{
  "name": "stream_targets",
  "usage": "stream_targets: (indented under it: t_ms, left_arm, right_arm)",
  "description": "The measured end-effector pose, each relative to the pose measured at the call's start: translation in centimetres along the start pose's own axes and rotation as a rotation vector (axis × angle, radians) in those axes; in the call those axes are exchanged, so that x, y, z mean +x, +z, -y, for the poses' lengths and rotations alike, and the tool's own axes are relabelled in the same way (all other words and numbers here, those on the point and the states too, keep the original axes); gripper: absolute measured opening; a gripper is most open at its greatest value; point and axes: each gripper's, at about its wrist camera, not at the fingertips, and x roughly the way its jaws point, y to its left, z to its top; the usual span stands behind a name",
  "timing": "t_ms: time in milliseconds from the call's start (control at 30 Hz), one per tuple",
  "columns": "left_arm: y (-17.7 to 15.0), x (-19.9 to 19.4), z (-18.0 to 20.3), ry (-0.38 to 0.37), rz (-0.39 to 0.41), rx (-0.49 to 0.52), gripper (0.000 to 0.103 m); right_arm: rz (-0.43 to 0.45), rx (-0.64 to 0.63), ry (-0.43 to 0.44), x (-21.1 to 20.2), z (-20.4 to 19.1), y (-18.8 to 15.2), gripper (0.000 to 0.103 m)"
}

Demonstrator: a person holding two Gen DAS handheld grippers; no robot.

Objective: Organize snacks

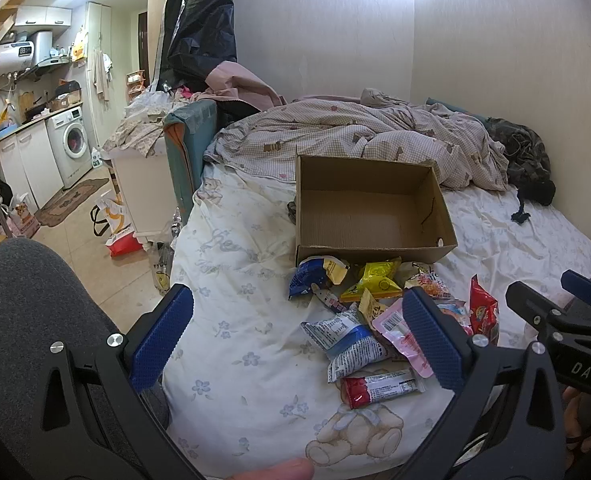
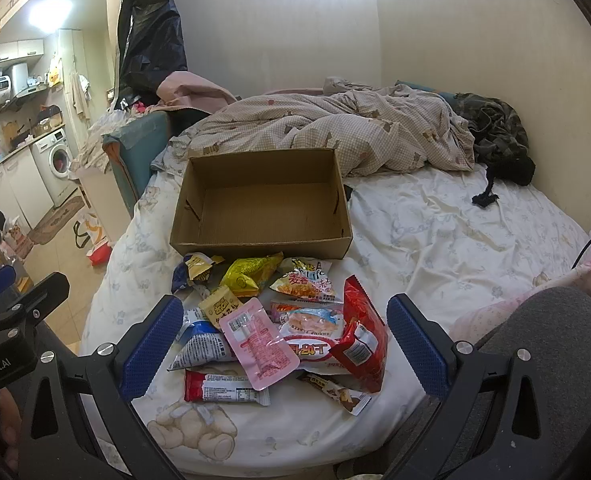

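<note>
An empty open cardboard box (image 2: 263,204) stands on the bed; it also shows in the left wrist view (image 1: 369,208). A pile of snack packets lies in front of it: a pink flat pack (image 2: 257,342), a red bag (image 2: 361,340), a yellow bag (image 2: 247,276), a red-and-white bar (image 2: 225,388), a blue-white pack (image 1: 345,338). My right gripper (image 2: 281,346) is open, hovering over the pile. My left gripper (image 1: 297,336) is open, above the pile's left part. Both are empty.
A rumpled checked duvet (image 2: 335,128) and dark clothing (image 2: 499,136) lie behind the box. The bed's left edge (image 1: 175,264) drops to a tiled floor with bags (image 1: 115,220). The other gripper shows at the right of the left wrist view (image 1: 567,320).
</note>
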Motion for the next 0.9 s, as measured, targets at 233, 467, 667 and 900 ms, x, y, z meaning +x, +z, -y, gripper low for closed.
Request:
stream_targets:
  t_ms: [233,467,667,900]
  left_arm:
    - [-0.01,-0.02,-0.01,-0.001,0.002,0.000,0.103]
    - [-0.01,-0.02,0.00,-0.001,0.002,0.000,0.103]
    - [-0.01,-0.02,0.00,-0.001,0.002,0.000,0.103]
    - [-0.01,0.00,0.01,0.000,0.001,0.000,0.103]
  right_arm:
    - [0.000,0.000,0.000,0.00,0.02,-0.01,0.103]
    - [0.001,0.001,0.000,-0.01,-0.01,-0.02,0.103]
    - [-0.002,0.005,0.000,0.04,0.06,-0.02,0.103]
    - [0.000,0.007,0.001,0.02,0.47,0.11,0.103]
